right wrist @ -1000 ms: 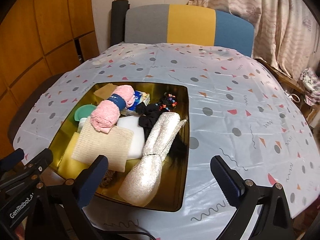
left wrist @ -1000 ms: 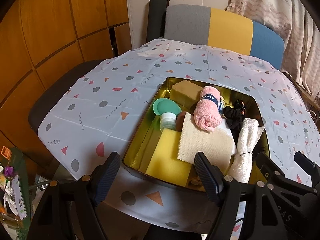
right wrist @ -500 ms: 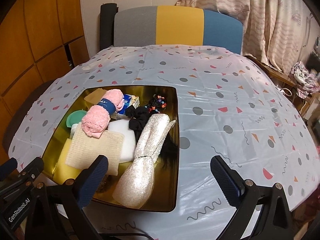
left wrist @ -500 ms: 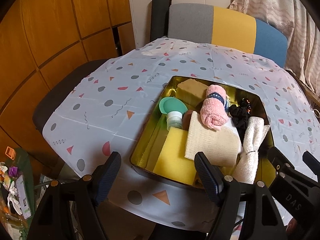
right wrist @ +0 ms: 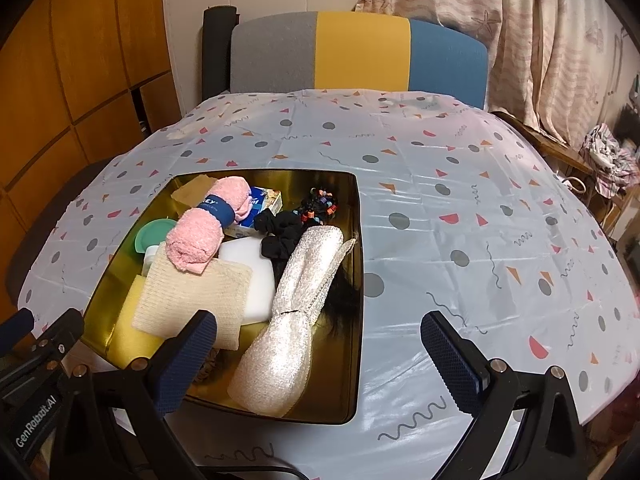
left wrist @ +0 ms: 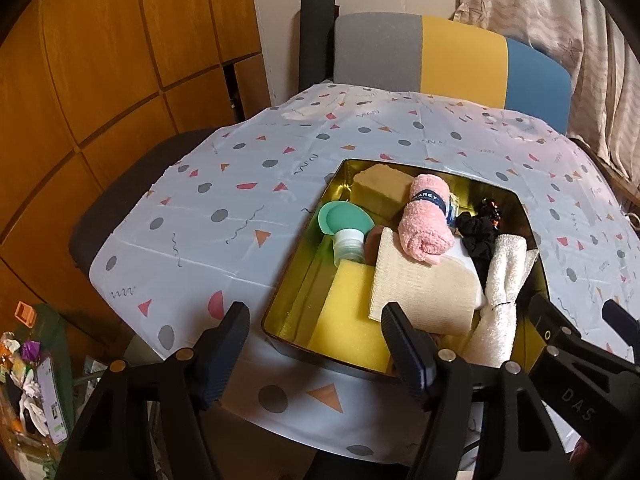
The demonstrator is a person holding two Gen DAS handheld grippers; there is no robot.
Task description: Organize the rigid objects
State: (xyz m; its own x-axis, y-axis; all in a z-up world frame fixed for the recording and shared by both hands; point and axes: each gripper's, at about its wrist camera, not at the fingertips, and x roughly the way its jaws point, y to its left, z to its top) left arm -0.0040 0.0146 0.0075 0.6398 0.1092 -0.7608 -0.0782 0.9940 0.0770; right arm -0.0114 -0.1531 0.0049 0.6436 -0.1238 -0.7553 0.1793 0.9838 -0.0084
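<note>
Rigid objects and soft ones lie jumbled together in a gold tin (right wrist: 357,280) on the near left part of a table covered with a patterned cloth (right wrist: 460,184); among the hard things are a clear bottle with a teal cap (left wrist: 346,226) against the tin's left wall and a small printed box (right wrist: 266,204) towards the far side, partly under a rolled pink towel (right wrist: 204,232) with a blue band. A yellow sponge (left wrist: 348,314) fills the near left corner, with a beige mesh cloth (right wrist: 192,300) lying over it and a white foam block (right wrist: 252,276) just beside the cloth; a black scrunchie (right wrist: 280,236) and a cluster of coloured hair ties (right wrist: 320,204) sit towards the far right corner, and a white bundled cloth (right wrist: 292,320) runs along the right side (something dark and hairy shows under it, too hidden to name).

Left gripper (left wrist: 316,344) hangs over the tin's near left corner, its jaws apart with nothing between them, having just been closing somewhat; right gripper (right wrist: 320,356) hangs over the tin's near right edge with its jaws wide apart and nothing held.

Beyond the table stands a chair (right wrist: 360,52) with a grey, yellow and blue back; curtains (right wrist: 520,40) hang at the right.
</note>
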